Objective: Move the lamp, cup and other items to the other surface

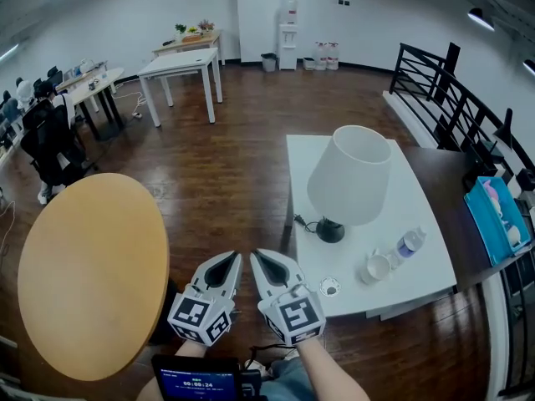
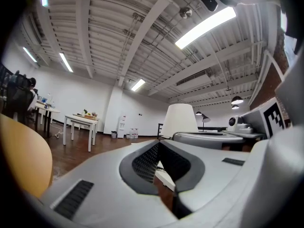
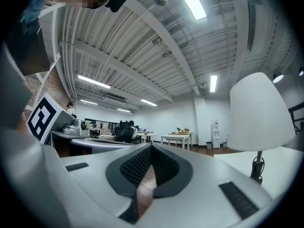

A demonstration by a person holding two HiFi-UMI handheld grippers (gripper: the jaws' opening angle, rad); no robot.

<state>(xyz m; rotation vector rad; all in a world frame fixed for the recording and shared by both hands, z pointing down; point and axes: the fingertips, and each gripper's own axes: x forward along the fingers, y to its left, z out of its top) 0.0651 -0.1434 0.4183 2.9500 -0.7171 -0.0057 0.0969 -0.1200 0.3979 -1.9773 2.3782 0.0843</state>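
A white-shaded lamp (image 1: 349,176) with a dark base stands on the white table (image 1: 418,199) at the right. Near that table's front edge lie a white cup (image 1: 378,266), a small bottle (image 1: 410,242) and a small round item (image 1: 329,287). My left gripper (image 1: 236,257) and right gripper (image 1: 256,255) hover side by side over the floor, between the white table and the round yellow table (image 1: 92,266). Both are shut with nothing in them. The lamp shade (image 2: 180,120) shows past the left gripper (image 2: 159,144), and the lamp (image 3: 261,110) rises right of the right gripper (image 3: 151,147).
A dark shelf with a blue box (image 1: 499,218) adjoins the white table on the right, under a black railing (image 1: 451,90). More white tables (image 1: 180,65) stand far back, and desks with seated people (image 1: 42,132) line the left wall. Wooden floor lies between.
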